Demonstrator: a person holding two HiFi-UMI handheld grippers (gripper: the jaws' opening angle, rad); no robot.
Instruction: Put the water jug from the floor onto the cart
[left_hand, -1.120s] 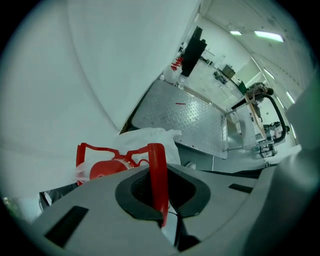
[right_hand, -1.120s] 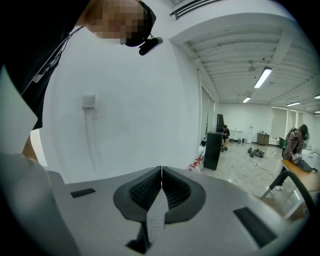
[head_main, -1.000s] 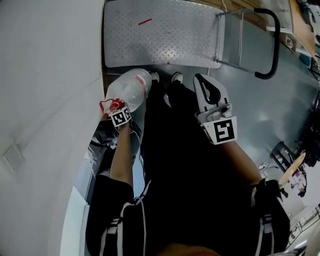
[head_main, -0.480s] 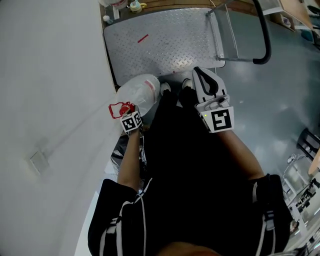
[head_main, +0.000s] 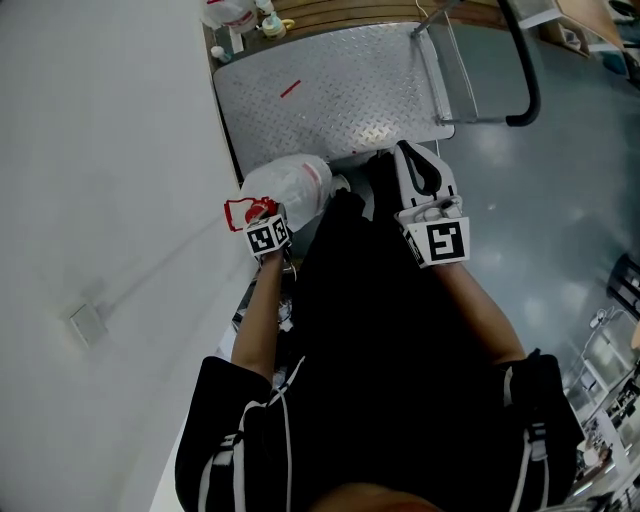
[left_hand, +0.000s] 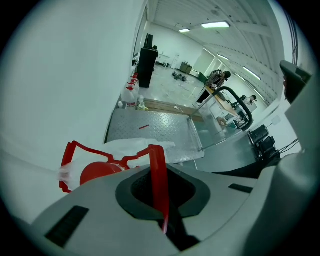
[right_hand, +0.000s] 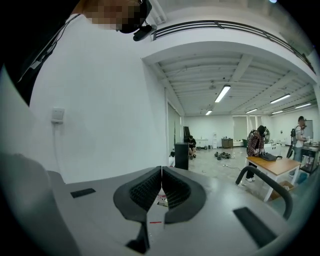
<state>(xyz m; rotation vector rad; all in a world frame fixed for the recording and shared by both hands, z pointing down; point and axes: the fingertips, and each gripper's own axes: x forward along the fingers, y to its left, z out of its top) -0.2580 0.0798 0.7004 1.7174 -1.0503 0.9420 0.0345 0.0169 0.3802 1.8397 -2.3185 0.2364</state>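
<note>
Item 1, water jug (head_main: 290, 185): clear, red-capped, hanging by its red handle (left_hand: 156, 170) beside the white wall (head_main: 100, 150), at the near left corner of the cart (head_main: 340, 90) deck. Left claw (head_main: 255, 214): clenched on that handle. Right claw (head_main: 418, 172): pads pressed together on nothing, close to the deck's near edge. Against 1 second ago, I log both grips unchanged; bottles (head_main: 238, 14) at the deck's far end have come into view.
</note>
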